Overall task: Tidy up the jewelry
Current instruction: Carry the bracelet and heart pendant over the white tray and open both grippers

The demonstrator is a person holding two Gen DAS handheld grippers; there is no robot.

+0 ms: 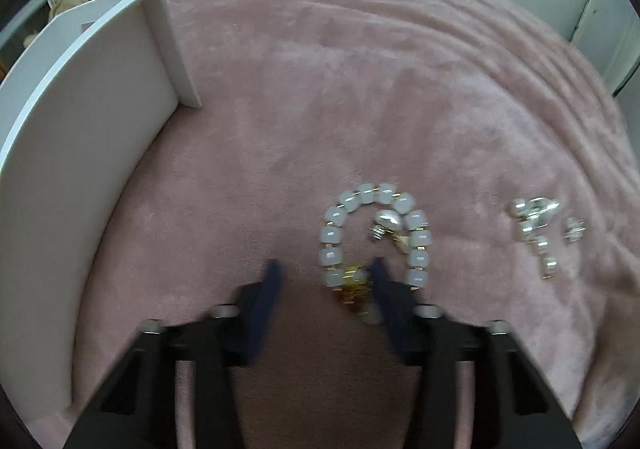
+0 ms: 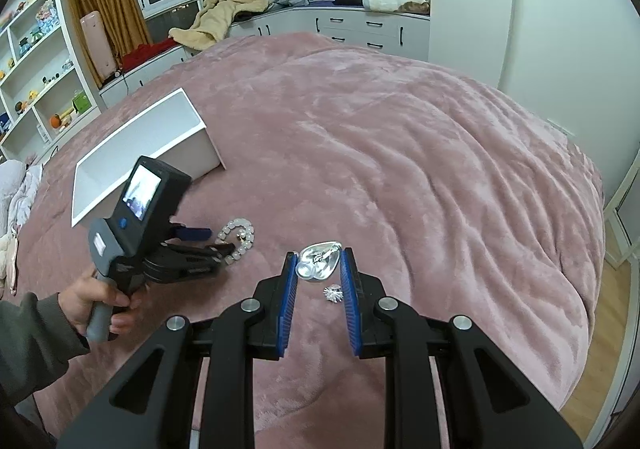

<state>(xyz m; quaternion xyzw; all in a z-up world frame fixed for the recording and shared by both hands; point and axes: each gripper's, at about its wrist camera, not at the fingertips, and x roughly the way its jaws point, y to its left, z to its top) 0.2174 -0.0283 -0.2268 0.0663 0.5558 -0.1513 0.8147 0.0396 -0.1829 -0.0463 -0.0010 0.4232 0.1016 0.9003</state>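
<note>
Fingers (image 1: 272, 289) of our left gripper (image 1: 326, 267) are flat, dark blue and blurry. They stand a little apart and hold nothing. A round bracelet (image 1: 334, 237) of smooth, milky, square beads lies at their tips on the fuzzy pink bed cover (image 1: 360, 89), with its gold bit just beside one finger. A white box (image 1: 100, 109) with stiff, flat walls sits near. Our right gripper (image 2: 319, 255) has ribbed blue fingers (image 2: 289, 289), also apart and empty. Between them we see a shiny silver heart (image 2: 316, 267) and a tiny sparkly piece (image 2: 333, 293).
</note>
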